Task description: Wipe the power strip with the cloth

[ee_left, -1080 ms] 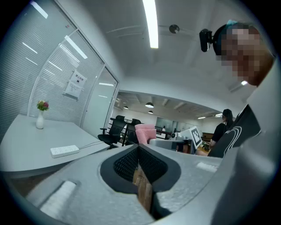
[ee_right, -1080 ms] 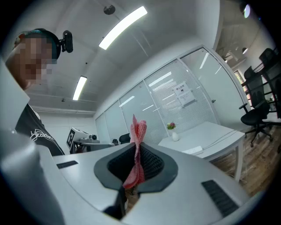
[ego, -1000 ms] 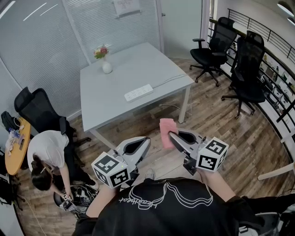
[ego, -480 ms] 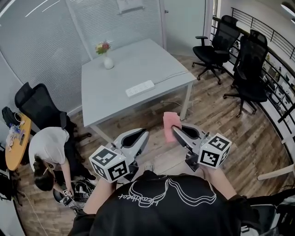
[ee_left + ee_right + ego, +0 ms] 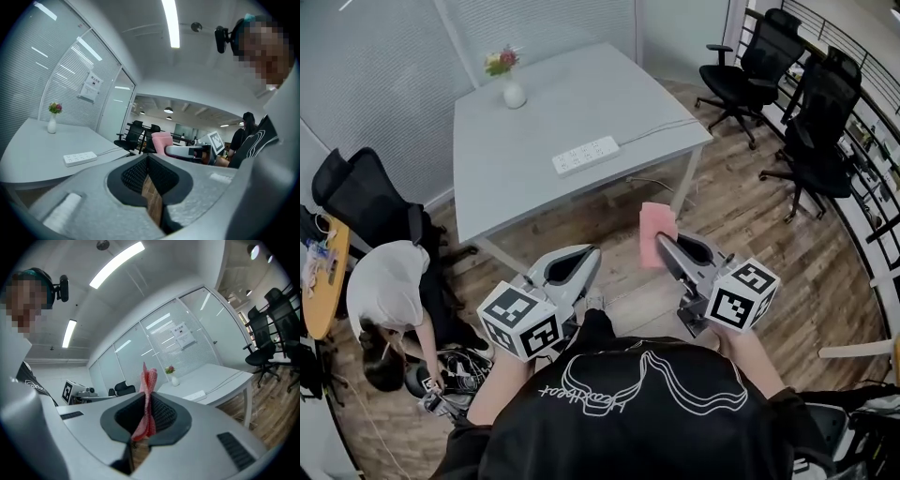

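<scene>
I read this place as an office meeting room. There is a plain grey surface (image 5: 534,122) with a white power strip (image 5: 585,155) cabled across it. Black swivel chairs (image 5: 748,64) are parked to one side on wood-plank flooring (image 5: 741,234). Glass partitions (image 5: 384,75) carry lowered blinds and a posted notice (image 5: 90,87), under ceiling strip lights (image 5: 171,23).

Wood floor (image 5: 750,234), gry table (image 5: 534,159), blk office chairs (image 5: 825,122).

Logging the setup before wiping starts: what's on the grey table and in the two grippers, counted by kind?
White plastic power strip, on the table: 1
White vase with flowers, on the table: 1
Pink cloth, pinched in the right gripper: 1
Things in the left gripper, shut and empty: 0
Total: 3
</scene>
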Motion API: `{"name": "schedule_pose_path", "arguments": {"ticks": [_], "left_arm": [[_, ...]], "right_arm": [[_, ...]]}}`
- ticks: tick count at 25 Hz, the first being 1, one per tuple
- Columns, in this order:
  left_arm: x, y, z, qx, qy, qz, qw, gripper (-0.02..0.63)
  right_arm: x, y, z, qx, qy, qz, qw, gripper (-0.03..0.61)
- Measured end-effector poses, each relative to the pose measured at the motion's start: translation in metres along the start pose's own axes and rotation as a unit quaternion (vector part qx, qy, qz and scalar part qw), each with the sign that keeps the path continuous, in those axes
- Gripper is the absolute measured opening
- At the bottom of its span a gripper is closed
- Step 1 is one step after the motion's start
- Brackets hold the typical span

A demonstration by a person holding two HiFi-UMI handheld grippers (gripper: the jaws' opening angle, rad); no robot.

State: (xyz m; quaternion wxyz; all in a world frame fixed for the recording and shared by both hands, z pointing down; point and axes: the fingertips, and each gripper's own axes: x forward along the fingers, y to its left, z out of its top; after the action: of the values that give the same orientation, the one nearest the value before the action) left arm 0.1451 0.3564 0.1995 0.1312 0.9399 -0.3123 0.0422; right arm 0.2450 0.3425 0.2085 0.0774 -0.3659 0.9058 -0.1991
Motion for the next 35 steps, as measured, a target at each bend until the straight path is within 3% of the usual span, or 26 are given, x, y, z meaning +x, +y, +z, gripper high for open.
{"name": "schedule_pose_path", "arguments": {"ticks": [7, 16, 20, 30, 35], "left_arm": [[0.032, 0.092, 0.003, -0.025, 0.011, 0.018, 0.9995, 0.014], [0.056, 0.258, 0.016, -0.075, 0.048, 0.027, 0.9957, 0.014], [0.068, 0.324, 0.024, -0.110, 0.043, 0.030, 0.9926, 0.014], [0.082, 0.440, 0.001, -0.150, 0.076, 0.057, 0.9841, 0.014], [0.079, 0.476, -0.027, -0.178, 0.089, 0.056, 0.9785, 0.014]], "right_arm": [[0.075, -0.047, 0.001, 0.007, 0.019, -0.006, 1.000, 0.035], [0.233, -0.095, 0.001, 0.026, 0.078, -0.013, 0.997, 0.034], [0.295, -0.121, 0.000, 0.033, 0.108, -0.013, 0.994, 0.034], [0.403, -0.161, -0.030, 0.047, 0.167, -0.006, 0.985, 0.035], [0.443, -0.168, -0.060, 0.047, 0.197, -0.009, 0.979, 0.035]]}}
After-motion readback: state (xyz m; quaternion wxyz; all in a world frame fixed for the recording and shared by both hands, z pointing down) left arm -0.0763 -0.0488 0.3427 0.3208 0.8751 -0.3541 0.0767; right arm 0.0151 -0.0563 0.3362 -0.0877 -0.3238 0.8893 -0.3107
